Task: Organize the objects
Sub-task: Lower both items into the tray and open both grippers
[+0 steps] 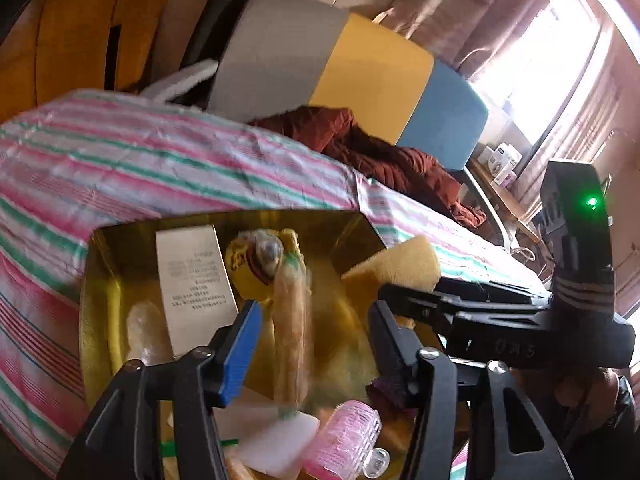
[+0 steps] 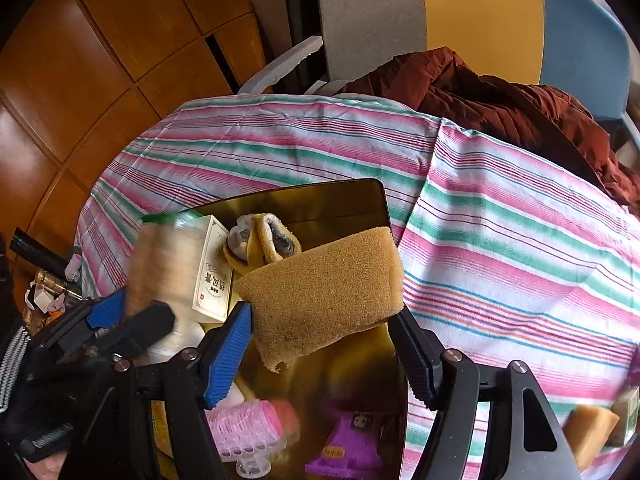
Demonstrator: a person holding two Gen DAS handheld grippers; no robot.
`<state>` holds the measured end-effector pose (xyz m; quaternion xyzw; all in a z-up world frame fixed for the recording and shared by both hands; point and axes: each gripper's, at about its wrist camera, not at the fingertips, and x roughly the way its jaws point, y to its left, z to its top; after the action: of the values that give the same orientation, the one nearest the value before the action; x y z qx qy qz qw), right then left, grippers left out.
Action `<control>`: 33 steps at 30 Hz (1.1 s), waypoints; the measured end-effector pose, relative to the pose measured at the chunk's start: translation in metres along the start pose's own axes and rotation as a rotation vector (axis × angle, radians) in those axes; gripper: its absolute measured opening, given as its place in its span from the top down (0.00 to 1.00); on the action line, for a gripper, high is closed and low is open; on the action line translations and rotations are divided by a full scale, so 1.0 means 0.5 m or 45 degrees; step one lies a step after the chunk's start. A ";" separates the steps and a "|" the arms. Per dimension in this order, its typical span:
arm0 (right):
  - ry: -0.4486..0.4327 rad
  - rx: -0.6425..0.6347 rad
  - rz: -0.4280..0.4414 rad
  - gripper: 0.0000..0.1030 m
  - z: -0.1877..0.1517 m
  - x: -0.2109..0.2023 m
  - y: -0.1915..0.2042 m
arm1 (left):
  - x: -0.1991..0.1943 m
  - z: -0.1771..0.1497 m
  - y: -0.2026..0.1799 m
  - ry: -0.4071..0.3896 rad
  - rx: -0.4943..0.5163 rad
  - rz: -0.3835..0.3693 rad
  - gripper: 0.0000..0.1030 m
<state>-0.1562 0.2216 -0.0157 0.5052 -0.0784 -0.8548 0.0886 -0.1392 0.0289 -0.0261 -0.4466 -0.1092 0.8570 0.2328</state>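
A gold tray [image 1: 352, 232] [image 2: 320, 200] lies on a striped cloth and holds several small things. My right gripper [image 2: 320, 312] is shut on a yellow sponge [image 2: 320, 284] just above the tray; the left wrist view shows that sponge [image 1: 396, 264] at the tray's right rim. My left gripper [image 1: 314, 312] hangs over the tray with its jaws apart. A long tan packet [image 1: 292, 320], blurred, is between them, and neither pad touches it. From the right wrist view, the left gripper [image 2: 132, 316] is at the tray's left side, with the blurred packet [image 2: 164, 264] above it.
In the tray lie a white printed box [image 1: 192, 280], a rolled yellow cloth item [image 2: 260, 240], a pink hair roller [image 2: 244, 424], a white block [image 1: 276, 444] and a purple figure [image 2: 348, 440]. A red-brown jacket [image 2: 500, 100] lies at the cloth's far edge. An orange block [image 2: 588, 428] sits right.
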 end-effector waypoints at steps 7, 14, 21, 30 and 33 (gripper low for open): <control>0.019 0.024 0.024 0.20 0.033 0.027 -0.001 | -0.018 -0.024 0.024 -0.001 -0.067 -0.010 0.42; 0.000 0.104 0.060 0.02 0.037 0.023 -0.004 | -0.065 -0.060 0.047 -0.014 -0.116 0.003 0.42; -0.028 0.088 0.009 0.01 -0.021 -0.022 -0.002 | -0.103 -0.092 0.023 -0.048 -0.030 0.116 0.42; -0.132 -0.004 -0.132 0.00 -0.111 -0.087 0.029 | -0.133 -0.122 -0.014 -0.080 0.038 0.175 0.42; -0.174 -0.010 -0.166 0.00 -0.136 -0.108 0.032 | -0.141 -0.134 -0.029 -0.095 0.075 0.201 0.42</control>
<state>-0.0696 0.2155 0.0015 0.4495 -0.0479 -0.8915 0.0290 -0.0452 0.0049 -0.0086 -0.4147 -0.0570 0.8915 0.1733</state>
